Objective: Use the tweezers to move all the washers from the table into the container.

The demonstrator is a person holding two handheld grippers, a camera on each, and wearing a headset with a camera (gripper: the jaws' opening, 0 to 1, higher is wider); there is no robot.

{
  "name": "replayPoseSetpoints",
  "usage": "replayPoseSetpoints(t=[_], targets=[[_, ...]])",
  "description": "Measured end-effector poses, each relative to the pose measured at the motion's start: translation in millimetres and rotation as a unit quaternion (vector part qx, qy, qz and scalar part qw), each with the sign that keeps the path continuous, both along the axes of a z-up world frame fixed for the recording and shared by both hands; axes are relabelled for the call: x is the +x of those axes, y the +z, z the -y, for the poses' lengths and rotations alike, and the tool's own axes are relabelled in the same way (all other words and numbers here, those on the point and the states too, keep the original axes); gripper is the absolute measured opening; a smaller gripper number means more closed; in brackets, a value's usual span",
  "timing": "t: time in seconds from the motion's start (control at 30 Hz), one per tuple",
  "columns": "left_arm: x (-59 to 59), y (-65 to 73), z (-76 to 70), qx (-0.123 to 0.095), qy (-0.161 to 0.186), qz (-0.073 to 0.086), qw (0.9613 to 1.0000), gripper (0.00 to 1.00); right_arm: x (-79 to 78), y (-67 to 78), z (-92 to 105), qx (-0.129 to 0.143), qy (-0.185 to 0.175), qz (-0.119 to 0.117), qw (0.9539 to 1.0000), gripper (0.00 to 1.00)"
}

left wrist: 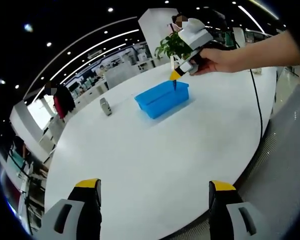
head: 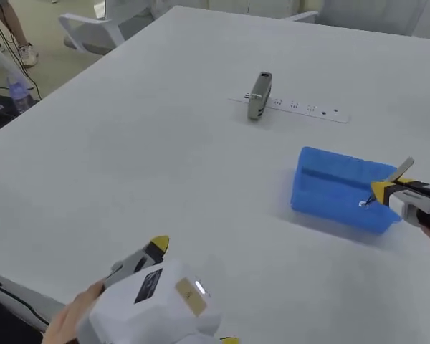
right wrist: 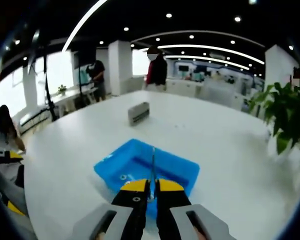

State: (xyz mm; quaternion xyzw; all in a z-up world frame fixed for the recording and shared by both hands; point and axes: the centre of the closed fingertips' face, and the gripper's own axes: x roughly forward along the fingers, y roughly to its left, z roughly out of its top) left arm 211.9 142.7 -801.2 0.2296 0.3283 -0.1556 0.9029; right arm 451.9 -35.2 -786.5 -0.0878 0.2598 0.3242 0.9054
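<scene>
The smooth white tabletop (head: 165,143) is spreading wide, leaving open room on every side of the rectangular blue plastic container (head: 330,183) at the right. The left tongs (left wrist: 155,197) are gaping wide over the near edge. The right tongs (right wrist: 151,186) are pinching narrow on thin metal tweezers (right wrist: 152,162), whose tips are dipping into the container. A small round washer (right wrist: 123,176) is lying on its floor.

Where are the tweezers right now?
The tweezers are clamped in the jaws of the right gripper, at the right edge of the head view, with their tips down inside the blue container.
</scene>
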Motion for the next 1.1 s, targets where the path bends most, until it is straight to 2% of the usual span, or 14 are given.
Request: replayPoseSetpoints(t=[0.23, 0.6, 0.87, 0.9, 0.97, 1.1], targets=[[-0.6, -1.5, -0.4, 0.002, 0.001, -0.007, 1.0000, 0.91, 5.2, -14.8, -1.8, -0.003, -0.003, -0.013, 0.9999, 0.02], [-1.1, -3.2, -1.1, 0.003, 0.003, -0.012, 0.9999, 0.91, 5.5, -27.5, -0.6, -0.015, -0.002, -0.019, 0.9997, 0.02], [-1.1, -3.1, -0.6, 0.002, 0.002, -0.011, 0.9999, 0.91, 6.1, -27.0, -1.1, -0.009, -0.001, -0.017, 0.9998, 0.03], [-1.0, -3.0, -0.6, 0.002, 0.002, -0.011, 0.9999, 0.91, 6.2, -25.8, -0.8, -0.006, 0.001, -0.018, 0.9998, 0.04], [-1.5, -3.6, -0.7, 0.003, 0.001, -0.013, 0.9999, 0.91, 7.8, -14.3, 0.6, 0.020, -0.009, -0.011, 0.9997, 0.04], [-0.3, -1.2, -1.2, -0.004, 0.004, -0.009, 0.9999, 0.91, 8.5, 12.5, 7.5, 0.031, -0.018, 0.013, 0.9993, 0.04]])
